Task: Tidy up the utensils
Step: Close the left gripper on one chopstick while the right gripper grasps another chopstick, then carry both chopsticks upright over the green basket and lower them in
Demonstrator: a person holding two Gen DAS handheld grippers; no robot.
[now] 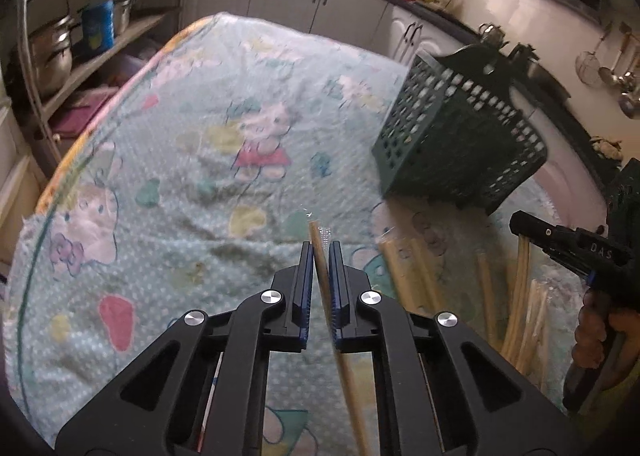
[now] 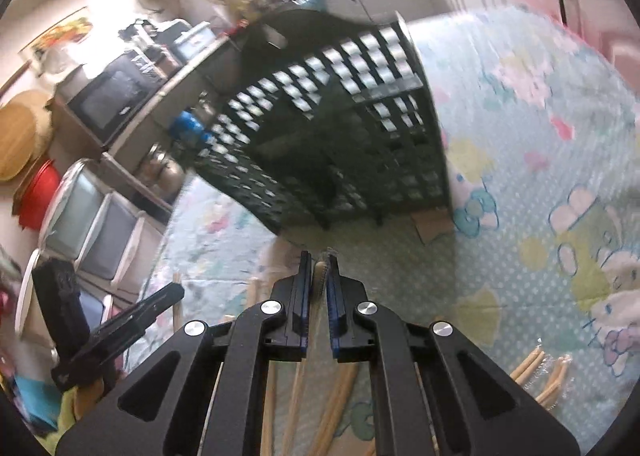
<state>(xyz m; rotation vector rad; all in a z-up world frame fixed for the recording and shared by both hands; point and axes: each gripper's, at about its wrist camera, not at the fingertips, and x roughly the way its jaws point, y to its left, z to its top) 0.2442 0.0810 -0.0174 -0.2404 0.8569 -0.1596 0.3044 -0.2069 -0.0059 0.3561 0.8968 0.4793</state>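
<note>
A table covered by a cartoon-print cloth [image 1: 208,160] is seen, on which a green basket [image 1: 460,136] and loose chopsticks [image 1: 404,268] rest.

Both grippers are matte black with triangular cut-outs in the arms, four round silver screw heads across each linkage, and blue-edged pads lining the fingers [image 1: 306,288]. At the right edge of the left wrist view, the right gripper [image 1: 568,242] bears pale "DAS" lettering above a bare-skinned hand [image 1: 596,340]
</note>
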